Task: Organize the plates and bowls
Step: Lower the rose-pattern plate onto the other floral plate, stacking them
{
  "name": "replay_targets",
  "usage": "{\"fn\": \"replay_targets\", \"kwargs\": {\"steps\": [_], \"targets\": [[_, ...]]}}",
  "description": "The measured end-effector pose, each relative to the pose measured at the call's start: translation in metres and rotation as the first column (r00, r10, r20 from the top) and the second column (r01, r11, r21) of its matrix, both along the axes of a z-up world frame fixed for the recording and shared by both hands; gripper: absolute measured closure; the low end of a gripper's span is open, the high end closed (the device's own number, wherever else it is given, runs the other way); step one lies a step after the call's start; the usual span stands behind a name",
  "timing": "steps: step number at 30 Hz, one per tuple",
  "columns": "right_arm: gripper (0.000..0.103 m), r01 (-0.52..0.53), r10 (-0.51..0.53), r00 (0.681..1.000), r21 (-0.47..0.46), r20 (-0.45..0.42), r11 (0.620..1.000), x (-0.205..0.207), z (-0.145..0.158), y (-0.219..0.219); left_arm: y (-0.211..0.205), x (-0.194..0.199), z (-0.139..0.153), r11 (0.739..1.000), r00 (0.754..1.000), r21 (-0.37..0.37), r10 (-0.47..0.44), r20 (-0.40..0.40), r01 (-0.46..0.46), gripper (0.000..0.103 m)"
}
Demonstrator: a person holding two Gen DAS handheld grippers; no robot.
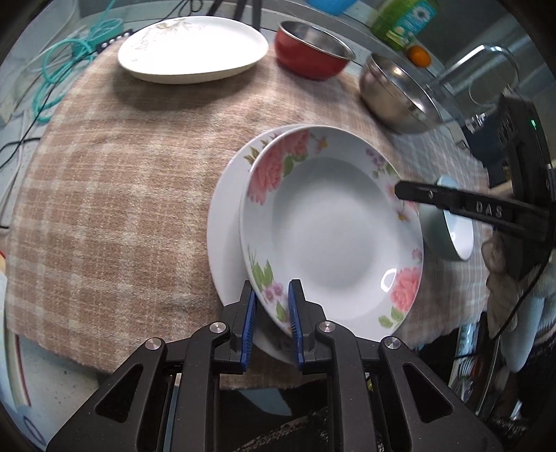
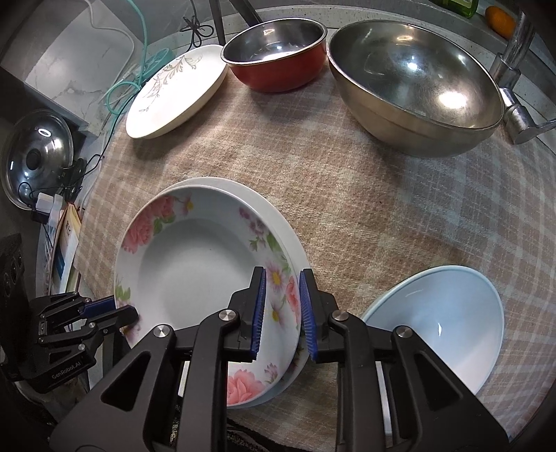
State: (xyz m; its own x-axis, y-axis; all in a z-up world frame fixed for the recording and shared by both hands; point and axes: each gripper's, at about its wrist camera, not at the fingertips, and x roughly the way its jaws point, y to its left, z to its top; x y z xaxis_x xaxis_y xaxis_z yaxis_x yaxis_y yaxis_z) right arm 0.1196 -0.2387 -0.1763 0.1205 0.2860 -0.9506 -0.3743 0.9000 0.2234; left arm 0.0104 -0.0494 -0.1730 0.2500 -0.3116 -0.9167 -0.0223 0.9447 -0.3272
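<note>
Left tool point(image 1: 271, 309): blue pads point(image 1: 247, 330) stood either side of the near rim of the floral plate point(image 1: 333, 229), a visible gap at each pad; released, not clenched on the rim.

Right tool point(image 2: 282, 306): its pads point(image 2: 259, 313) straddled the opposite rim of the same plate, also with gaps; released.

Floral plate: deep, white with pink flowers, resting nested on a second white plate point(image 1: 226, 229), offset so that the lower plate's rim showed as a crescent on one side. The pair lay on the checked cloth point(image 1: 121, 194) near the desk's near edge.

Pale blue bowl point(image 2: 448, 320): on the cloth just beside the stacked plates, at the right tool's side, apart from them.

Checked cloth: beige and cream, covering most of the desk point(image 2: 312, 14) top.

Steel bowl point(image 2: 417, 87): large, upright, toward the far right corner of the cloth.

Red bowl point(image 2: 278, 52): steel-lined, upright, at the far edge just beside the steel bowl.

Cream plate point(image 2: 177, 94): flat, with a faint leaf print, at the far left corner of the cloth, just beside the red bowl.

Beyond the cloth: teal cable point(image 1: 69, 62) coiled off the far left corner; green bottle point(image 1: 403, 17) and an orange point(image 1: 419, 55) at the far right; a tap point(image 2: 514, 83) next to the steel bowl; a pot lid point(image 2: 34, 156) off the left edge.
</note>
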Motion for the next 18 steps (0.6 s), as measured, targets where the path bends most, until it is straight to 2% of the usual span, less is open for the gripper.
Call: {"fn": "replay_targets", "kwargs": {"steps": [11,12,15,18], "targets": [[0.081,0.006,-0.006,0.999,0.003,0.040,1.000,0.000,0.011,0.001,0.008,-0.002,0.007,1.000,1.000,0.007,0.014,0.018,-0.014,0.085],[0.079,0.008,-0.008,0.999,0.004,0.038,1.000,0.000,0.012,0.001,0.010,-0.002,0.008,1.000,1.000,0.007,0.013,0.020,-0.013,0.085],[0.060,0.014,-0.014,0.999,0.003,0.047,1.000,0.001,0.014,0.003,0.011,-0.001,0.014,1.000,0.999,0.004,0.014,0.039,-0.014,0.085],[0.057,0.014,-0.013,0.997,-0.008,0.071,1.000,0.000,0.018,0.006,0.015,0.001,0.018,1.000,0.998,0.003,0.019,0.054,-0.019,0.085]]}}
